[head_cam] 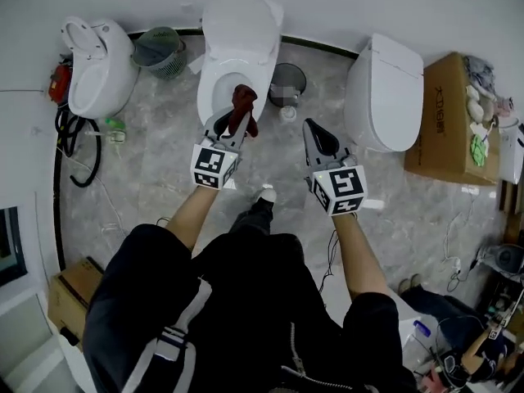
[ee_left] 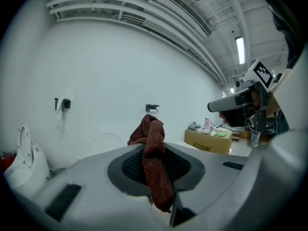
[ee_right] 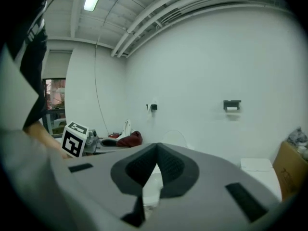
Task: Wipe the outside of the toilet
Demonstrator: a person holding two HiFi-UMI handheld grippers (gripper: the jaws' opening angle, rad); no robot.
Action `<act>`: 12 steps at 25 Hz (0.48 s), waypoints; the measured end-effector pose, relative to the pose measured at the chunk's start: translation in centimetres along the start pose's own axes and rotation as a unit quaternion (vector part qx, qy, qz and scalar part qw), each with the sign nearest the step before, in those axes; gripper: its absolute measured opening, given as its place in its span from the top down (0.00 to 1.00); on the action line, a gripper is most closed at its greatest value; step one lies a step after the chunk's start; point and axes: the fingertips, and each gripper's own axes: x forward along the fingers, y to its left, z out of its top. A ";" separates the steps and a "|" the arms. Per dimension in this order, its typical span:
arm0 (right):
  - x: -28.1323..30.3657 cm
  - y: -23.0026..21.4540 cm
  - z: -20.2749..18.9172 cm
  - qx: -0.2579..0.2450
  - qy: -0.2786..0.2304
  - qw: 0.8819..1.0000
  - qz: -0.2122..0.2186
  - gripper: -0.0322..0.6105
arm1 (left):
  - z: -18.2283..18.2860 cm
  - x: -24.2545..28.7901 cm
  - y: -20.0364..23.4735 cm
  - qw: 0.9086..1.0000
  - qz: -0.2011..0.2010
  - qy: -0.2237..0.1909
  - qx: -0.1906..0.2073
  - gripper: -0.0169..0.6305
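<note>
A white toilet (head_cam: pixel 237 47) stands by the far wall with its seat lid raised and its bowl open. My left gripper (head_cam: pixel 236 123) hovers over the bowl's front rim, shut on a dark red cloth (head_cam: pixel 243 105) that bunches up past the jaw tips. In the left gripper view the cloth (ee_left: pixel 155 162) hangs out between the shut jaws of the left gripper (ee_left: pixel 154 146). My right gripper (head_cam: pixel 311 128) is to the right of the bowl, above the floor, shut with nothing in it. Its jaws meet at the tips in the right gripper view (ee_right: pixel 156 147).
Another white toilet (head_cam: pixel 98 64) stands at the left, and one with a closed lid (head_cam: pixel 385 92) at the right. Between them are a green basket (head_cam: pixel 162 51) and a black bin (head_cam: pixel 286 84). A cardboard box (head_cam: pixel 446 117) is far right, a black hose (head_cam: pixel 78 150) far left.
</note>
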 end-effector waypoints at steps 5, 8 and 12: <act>3.3 -5.7 2.0 -0.007 -0.013 0.997 0.073 0.95 | 2.1 3.7 -0.3 0.998 0.064 0.010 -0.008 0.86; 5.7 -9.5 1.9 -0.003 -0.017 0.993 0.119 0.95 | 1.9 5.8 -0.2 0.992 0.125 0.016 -0.019 0.86; 8.2 -13.7 0.0 -0.004 0.009 0.975 0.220 0.95 | 0.3 8.5 -2.4 0.979 0.193 0.038 -0.050 0.86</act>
